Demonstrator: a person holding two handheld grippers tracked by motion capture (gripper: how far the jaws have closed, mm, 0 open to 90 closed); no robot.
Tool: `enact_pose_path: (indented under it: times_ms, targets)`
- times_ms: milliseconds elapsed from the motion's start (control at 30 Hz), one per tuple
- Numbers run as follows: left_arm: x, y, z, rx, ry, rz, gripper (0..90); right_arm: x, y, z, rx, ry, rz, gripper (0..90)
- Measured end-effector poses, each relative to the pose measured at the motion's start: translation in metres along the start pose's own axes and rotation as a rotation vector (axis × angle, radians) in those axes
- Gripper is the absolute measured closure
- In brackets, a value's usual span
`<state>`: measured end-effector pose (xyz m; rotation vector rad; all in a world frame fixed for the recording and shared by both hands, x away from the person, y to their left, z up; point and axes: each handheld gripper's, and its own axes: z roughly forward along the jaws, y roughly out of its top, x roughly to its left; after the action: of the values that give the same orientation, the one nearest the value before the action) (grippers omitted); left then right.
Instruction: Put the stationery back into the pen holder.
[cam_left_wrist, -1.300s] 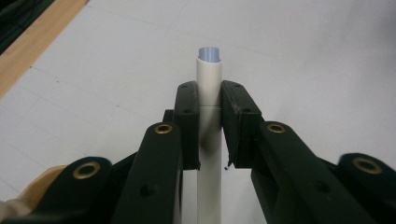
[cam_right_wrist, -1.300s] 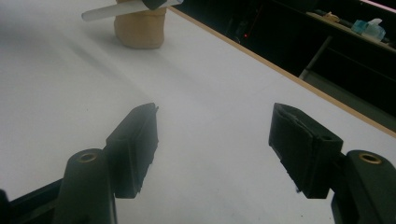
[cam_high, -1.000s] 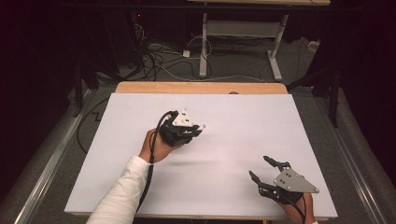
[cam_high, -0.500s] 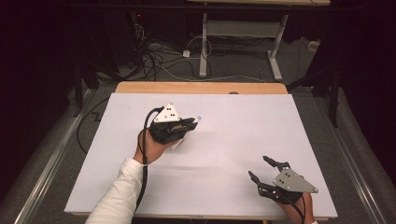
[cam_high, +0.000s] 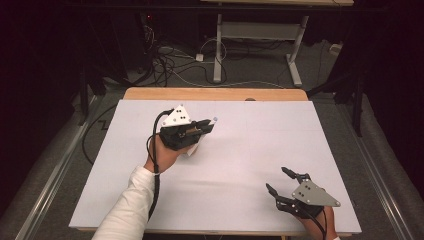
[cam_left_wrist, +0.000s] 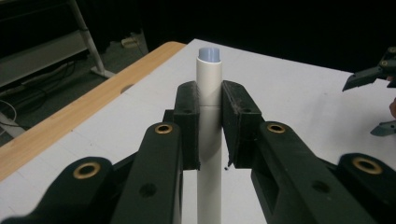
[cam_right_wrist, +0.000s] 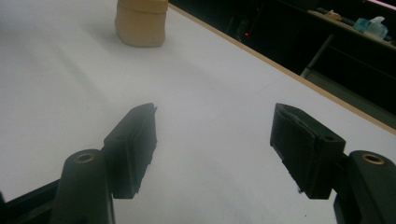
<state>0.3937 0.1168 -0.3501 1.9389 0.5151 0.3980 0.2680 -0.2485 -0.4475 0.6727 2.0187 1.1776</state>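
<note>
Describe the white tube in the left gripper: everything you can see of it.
The white tube is a slim, smooth round stick, plastic by the look, with a pale blue tip at its far end and a faint seam across its body. The left gripper clamps it between both black pads about midway, so it runs along the jaws and juts past them. It is held above the white table, lying roughly level, tip pointing toward the table's right side.

Looks like a lab: dark room, white board (cam_high: 250, 165) on a wooden table (cam_high: 215, 94), loose cables (cam_high: 170, 65) on the grey floor, metal desk frame (cam_high: 260, 50) behind, floor rails (cam_high: 50, 185) alongside
</note>
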Motion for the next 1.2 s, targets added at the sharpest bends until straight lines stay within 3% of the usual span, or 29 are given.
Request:
enact_pose_path:
  times_ms: [533, 833, 1200]
  targets:
    - [0.011, 0.009, 0.0, -0.015, 0.046, 0.005, 75.3, 0.0, -0.001, -0.001, -0.025, -0.033, 0.028, 18.8]
    - [0.021, 0.012, -0.002, -0.034, 0.061, -0.002, 75.3, -0.001, -0.002, -0.001, -0.047, -0.034, 0.05, 18.1]
    - [0.036, 0.007, 0.0, -0.058, 0.083, -0.029, 75.3, 0.001, -0.001, 0.0, -0.038, -0.031, 0.033, 17.7]
